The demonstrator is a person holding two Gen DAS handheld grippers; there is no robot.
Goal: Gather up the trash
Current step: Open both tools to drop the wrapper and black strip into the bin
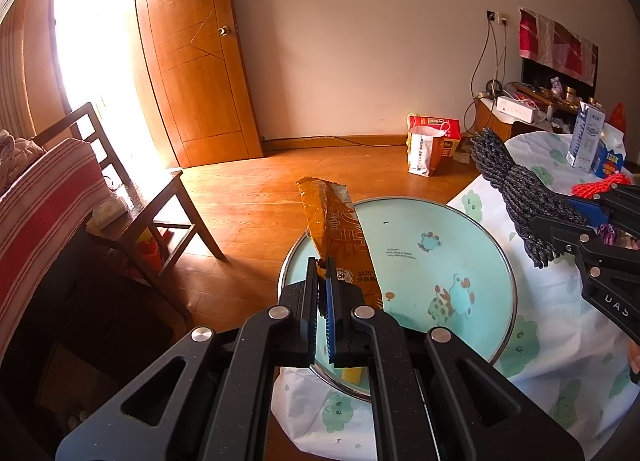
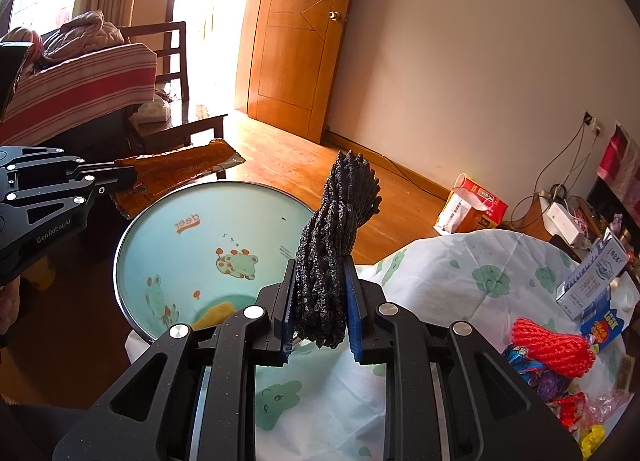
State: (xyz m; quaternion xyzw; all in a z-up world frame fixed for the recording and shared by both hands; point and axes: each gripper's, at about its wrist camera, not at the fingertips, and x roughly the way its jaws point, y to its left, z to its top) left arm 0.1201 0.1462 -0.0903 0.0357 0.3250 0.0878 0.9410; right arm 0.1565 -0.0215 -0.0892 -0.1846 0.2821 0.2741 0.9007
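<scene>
My left gripper (image 1: 322, 267) is shut on an orange snack wrapper (image 1: 338, 229) and holds it above the near rim of a round light-blue basin (image 1: 472, 245) with cartoon animals. The wrapper also shows in the right wrist view (image 2: 176, 173), sticking out of the left gripper (image 2: 132, 175) over the basin (image 2: 192, 237). My right gripper (image 2: 320, 301) is shut on a dark grey bundle of rope (image 2: 336, 245), held upright above the basin's right edge; the bundle shows in the left wrist view (image 1: 516, 189). A yellow item (image 2: 216, 313) lies in the basin.
The basin sits on a table with a white cloth with green prints (image 2: 460, 293). On it lie a red knitted bundle (image 2: 552, 345), coloured wrappers (image 2: 532, 373) and milk cartons (image 2: 596, 277). A wooden chair (image 1: 160, 205) and a striped bed (image 1: 44, 201) stand left. A paper bag (image 1: 428, 149) is on the floor.
</scene>
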